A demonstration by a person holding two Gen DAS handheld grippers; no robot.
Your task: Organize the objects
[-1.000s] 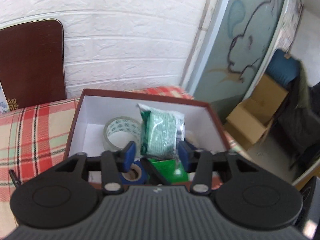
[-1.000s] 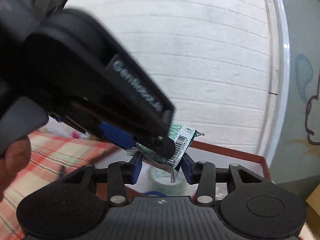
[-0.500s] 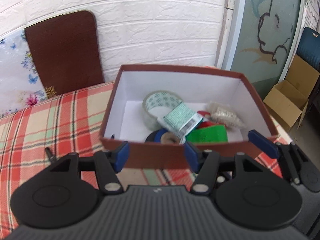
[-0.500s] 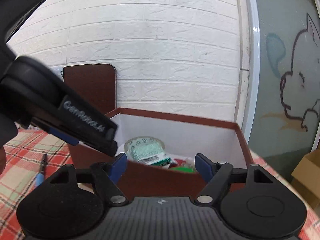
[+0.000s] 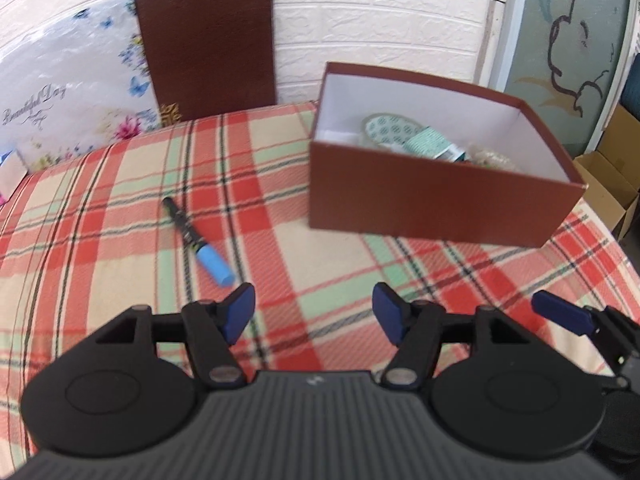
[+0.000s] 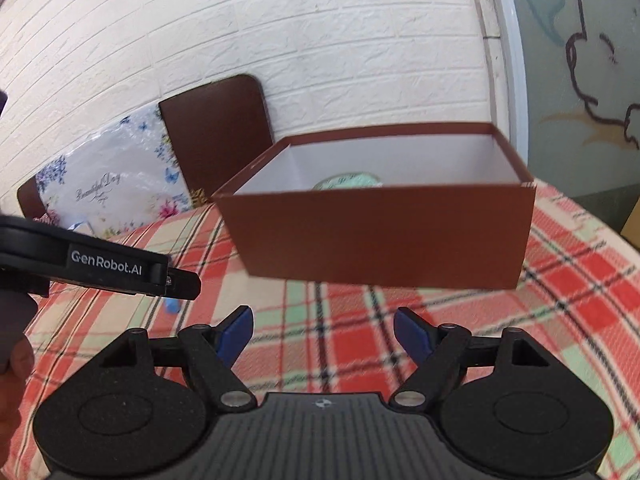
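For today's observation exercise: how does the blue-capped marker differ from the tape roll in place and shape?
The marker lies loose on the plaid cloth; the tape roll sits inside the brown box. The marker is a slim stick, the tape roll a ring. The marker is fully visible, the tape roll partly hidden.

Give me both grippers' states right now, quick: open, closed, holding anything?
Left gripper: jaws opening, nothing between them, above the plaid cloth.
Right gripper: open, holding nothing.
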